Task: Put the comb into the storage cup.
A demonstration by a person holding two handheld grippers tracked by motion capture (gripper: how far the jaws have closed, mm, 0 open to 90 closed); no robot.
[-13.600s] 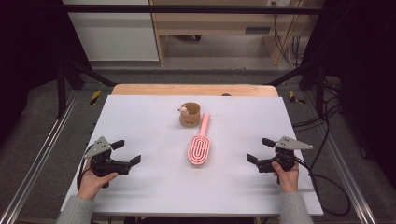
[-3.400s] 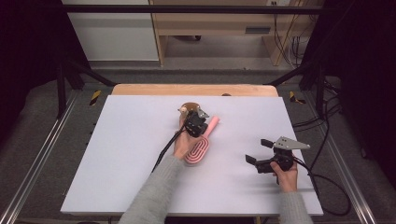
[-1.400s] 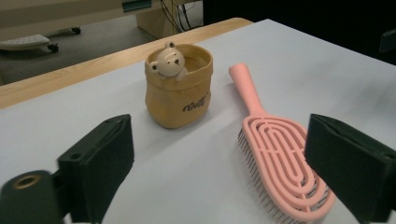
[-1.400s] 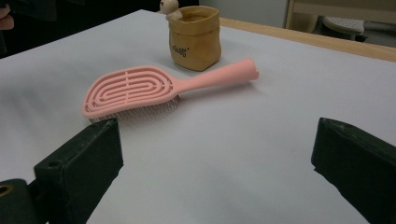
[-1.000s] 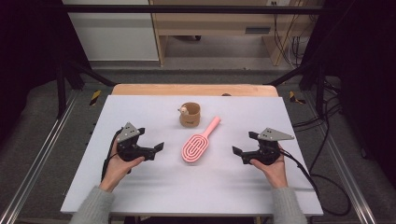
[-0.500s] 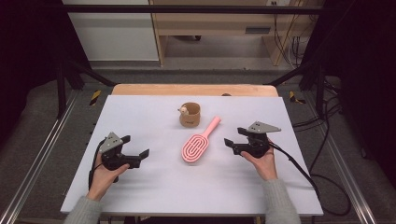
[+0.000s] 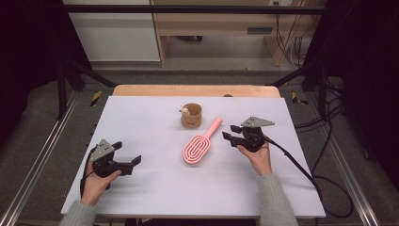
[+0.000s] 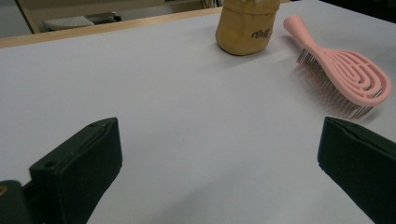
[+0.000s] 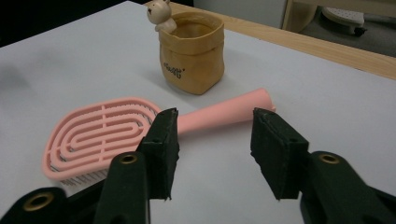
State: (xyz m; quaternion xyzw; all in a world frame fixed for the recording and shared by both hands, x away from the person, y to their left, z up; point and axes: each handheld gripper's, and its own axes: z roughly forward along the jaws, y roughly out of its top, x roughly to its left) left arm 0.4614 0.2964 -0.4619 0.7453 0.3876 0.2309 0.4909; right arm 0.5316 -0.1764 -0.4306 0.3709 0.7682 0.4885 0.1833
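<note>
Black tongs, the left tongs [image 7: 134, 162], sit low over the near-left part of the white desk [image 7: 141, 117], jaws spread wide with nothing between them and plenty of bare surface around. That side looks safe to me; its only hazard is the near edge of the desk, not far behind the hand.

Further right, mid-desk, lies the pink hairbrush [image 7: 199, 145], bristles down, head toward the person, handle slanting up and away to the right. Just behind it stands the tan paper-bag-style cup [image 7: 191, 116] with a little bear figure [image 7: 184, 111] on its rim, near the handle but apart from it.

The right tongs [image 7: 230, 133] hover just right of the handle, jaws half-closed, having just been closing, with nothing gripped; in the right gripper view the handle [image 9: 224, 111] lies beyond the jaw tips. If they narrow much more before reaching it, I'd expect a jaw tip to nudge the handle and swing the brush. A push along the handle could knock the light cup. Open room lies to the right and toward the person.
</note>
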